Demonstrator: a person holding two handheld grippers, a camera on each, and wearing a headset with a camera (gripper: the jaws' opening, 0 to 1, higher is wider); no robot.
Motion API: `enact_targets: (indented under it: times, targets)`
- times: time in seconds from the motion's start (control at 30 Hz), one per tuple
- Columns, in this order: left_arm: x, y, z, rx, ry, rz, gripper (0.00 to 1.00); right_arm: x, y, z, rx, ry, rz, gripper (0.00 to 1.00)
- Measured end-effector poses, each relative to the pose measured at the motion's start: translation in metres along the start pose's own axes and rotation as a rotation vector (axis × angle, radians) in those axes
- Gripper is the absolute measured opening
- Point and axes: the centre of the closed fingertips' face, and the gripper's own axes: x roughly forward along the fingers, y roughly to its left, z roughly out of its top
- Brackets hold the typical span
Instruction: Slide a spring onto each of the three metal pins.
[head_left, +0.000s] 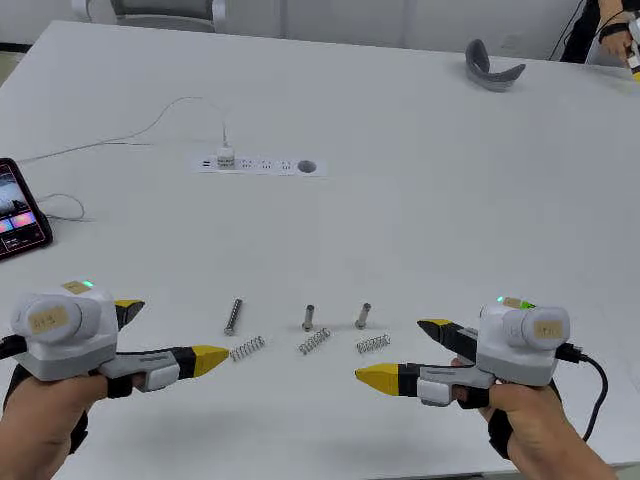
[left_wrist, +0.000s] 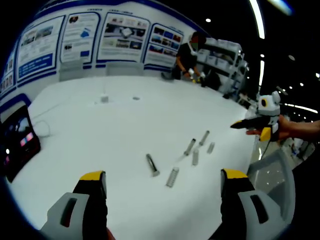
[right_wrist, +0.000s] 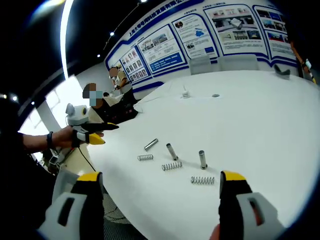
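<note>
I held two grippers low over the white tabletop (head_left: 430, 230), both empty, jaws spread wide: the left gripper (head_left: 170, 332) and the right gripper (head_left: 405, 352), tips pointing inward. Between them were three metal pins in a row: the left pin (head_left: 233, 316) lay on its side, the middle pin (head_left: 308, 318) and right pin (head_left: 363, 316) stood upright. Just in front lay the left spring (head_left: 247, 348), middle spring (head_left: 314, 341) and right spring (head_left: 373, 344), loose
</note>
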Motion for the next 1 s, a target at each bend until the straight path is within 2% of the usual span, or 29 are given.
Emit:
enact_targets:
  times: [0.73,1.0]
  targets:
    - [0.039,0.0,0.007,0.027,0.05,-0.047,0.94,-0.003,-0.004,-0.007,0.02,0.003,-0.004,0.99]
    - [0.052,0.002,0.005,0.028,0.073,-0.053,0.93,-0.004,-0.004,-0.009,0.027,0.006,-0.006,0.99]
